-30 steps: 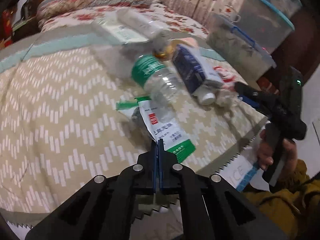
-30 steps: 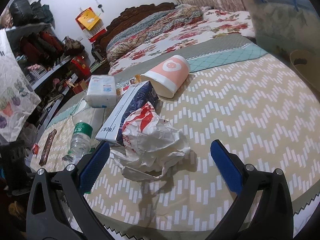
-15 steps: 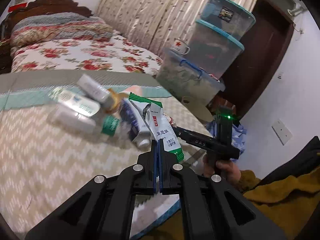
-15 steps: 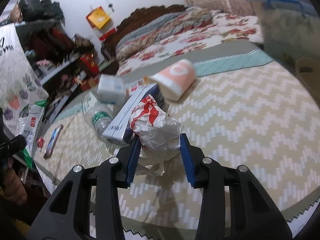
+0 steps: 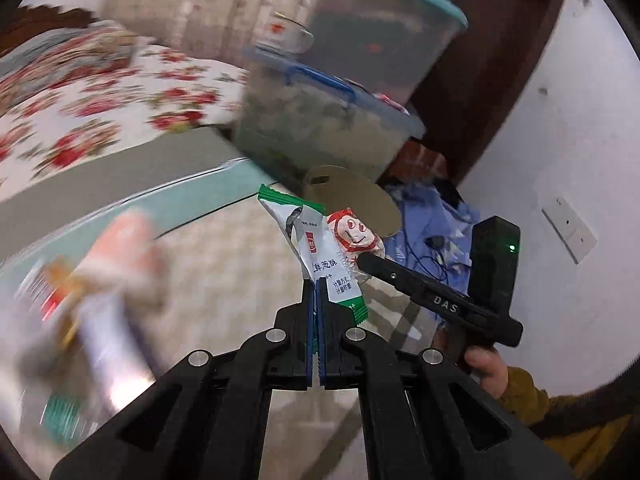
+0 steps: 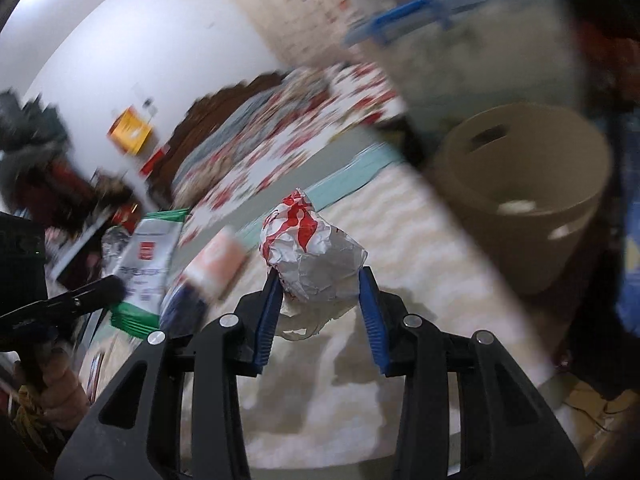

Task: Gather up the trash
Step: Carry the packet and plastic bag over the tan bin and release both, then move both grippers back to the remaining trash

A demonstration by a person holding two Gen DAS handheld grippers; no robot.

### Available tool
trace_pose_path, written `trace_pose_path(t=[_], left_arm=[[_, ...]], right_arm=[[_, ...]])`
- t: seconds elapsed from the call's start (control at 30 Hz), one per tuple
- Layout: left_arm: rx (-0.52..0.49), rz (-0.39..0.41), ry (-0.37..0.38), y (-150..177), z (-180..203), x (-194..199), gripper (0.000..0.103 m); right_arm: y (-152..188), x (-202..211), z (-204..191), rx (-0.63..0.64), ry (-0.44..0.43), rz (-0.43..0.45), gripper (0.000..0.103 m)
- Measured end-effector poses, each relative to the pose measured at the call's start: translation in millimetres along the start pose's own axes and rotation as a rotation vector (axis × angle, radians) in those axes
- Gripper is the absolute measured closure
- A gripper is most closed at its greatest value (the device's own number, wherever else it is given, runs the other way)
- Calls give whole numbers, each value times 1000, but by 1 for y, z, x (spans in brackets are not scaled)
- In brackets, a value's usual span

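Crinkled red-and-white paper wad (image 6: 314, 252) between blue ribbed claw (image 6: 320, 300) pads

Both fisheye views are dim indoor pictures with soft, even light and dark vignetted corners; straight lines bow toward the rims. Motion blur smears most of the background: in the left wrist view the floral bedspread (image 5: 100, 112) and the items at lower left dissolve into streaks, while the left tongs (image 5: 317, 300) and the green-and-white wrapper (image 5: 320, 256) stay sharp. In the right wrist view the storage bin (image 6: 472, 40) and the bedding are streaked, the tan bucket (image 6: 520, 208) soft, yet the right tongs (image 6: 320, 304) and the crumpled red-and-white paper (image 6: 316, 256) read crisply. A pale wall (image 6: 140, 40) is the brightest area. Faint shadows lie on the bed beneath the tongs.
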State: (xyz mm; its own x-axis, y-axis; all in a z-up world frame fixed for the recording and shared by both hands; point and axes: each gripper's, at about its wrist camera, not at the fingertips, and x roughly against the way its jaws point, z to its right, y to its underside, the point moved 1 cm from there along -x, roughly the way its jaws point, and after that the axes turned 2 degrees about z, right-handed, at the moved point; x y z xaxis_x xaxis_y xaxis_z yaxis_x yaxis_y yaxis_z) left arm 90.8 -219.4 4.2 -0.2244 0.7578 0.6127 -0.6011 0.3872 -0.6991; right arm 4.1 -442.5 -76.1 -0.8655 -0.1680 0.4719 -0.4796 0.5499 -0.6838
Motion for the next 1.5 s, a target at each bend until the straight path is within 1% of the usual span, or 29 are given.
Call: trace_pose_path(t=[0.07,0.1,0.13,0.17,0.2,0.3,0.33,0.37,0.4,0.43,0.47,0.5,0.53,0.57,0.63,0.77,0.83,0.9,1.03,1.07,1.13,1.27,1.33,1.4,1.5], left_arm=[[-40,-36,31,-28,15,-43,102],[-55,-48,39,-36,21,-58,102],[-77,-73,50,-49,30,-85,102],[-89,-86,54,-55,35,-100,102],[-104,-107,58,-65,43,-123,102],[-121,-135,52,-85,56,-170,101],[-120,-137,42,-93,59,-187,101],[-114,-139,32,-99,61,-202,98],[-107,-147,25,-103,61,-215,88],[-92,-171,-4,-107,61,-235,71],[-85,-183,-24,-106,60,-243,69],[-81,-198,-42,-104,60,-250,70],[-75,-215,-51,-100,59,-253,70],[-71,-213,-45,-98,59,-251,70],[-73,-190,-35,-89,60,-234,70],[-85,-131,-38,-63,62,-182,70],[-96,-99,-60,-48,61,-152,70],[-96,-60,-75,-33,59,-121,70],[-110,22,-163,-3,47,-63,69],[-108,36,-174,0,44,-53,69],[-89,70,-197,8,36,-28,69],[-7,141,-216,32,11,26,70],[40,165,-243,50,-6,51,70],[72,177,-273,66,-19,69,69],[141,193,-313,98,-42,99,69]], right_arm=[[-15,6,32,-58,38,33,62],[-22,8,47,-89,56,43,62],[-28,9,62,-119,74,51,62],[-34,10,74,-140,88,59,62],[-39,11,85,-157,105,69,62],[-60,10,115,-191,163,103,60],[-65,9,121,-196,172,109,55],[-71,6,129,-204,191,116,48],[-75,3,134,-209,206,114,42],[-79,-2,140,-218,220,102,30],[-81,-3,144,-234,234,108,29],[-82,1,146,-249,239,126,29],[-84,4,151,-254,237,139,29],[-83,9,152,-256,235,160,29],[-77,17,146,-264,224,189,29],[-62,23,135,-308,144,195,29],[-55,20,124,-322,106,174,29],[-45,14,106,-315,76,145,29],[-26,-7,58,-251,6,56,29],[-18,-15,43,-234,-16,26,30],[-2,-25,14,-200,-54,-21,30],[21,-34,-31,-100,-86,-87,30],[30,-36,-46,-65,-90,-111,30],[38,-38,-57,-40,-82,-131,30],[44,-39,-66,7,-52,-121,29]])
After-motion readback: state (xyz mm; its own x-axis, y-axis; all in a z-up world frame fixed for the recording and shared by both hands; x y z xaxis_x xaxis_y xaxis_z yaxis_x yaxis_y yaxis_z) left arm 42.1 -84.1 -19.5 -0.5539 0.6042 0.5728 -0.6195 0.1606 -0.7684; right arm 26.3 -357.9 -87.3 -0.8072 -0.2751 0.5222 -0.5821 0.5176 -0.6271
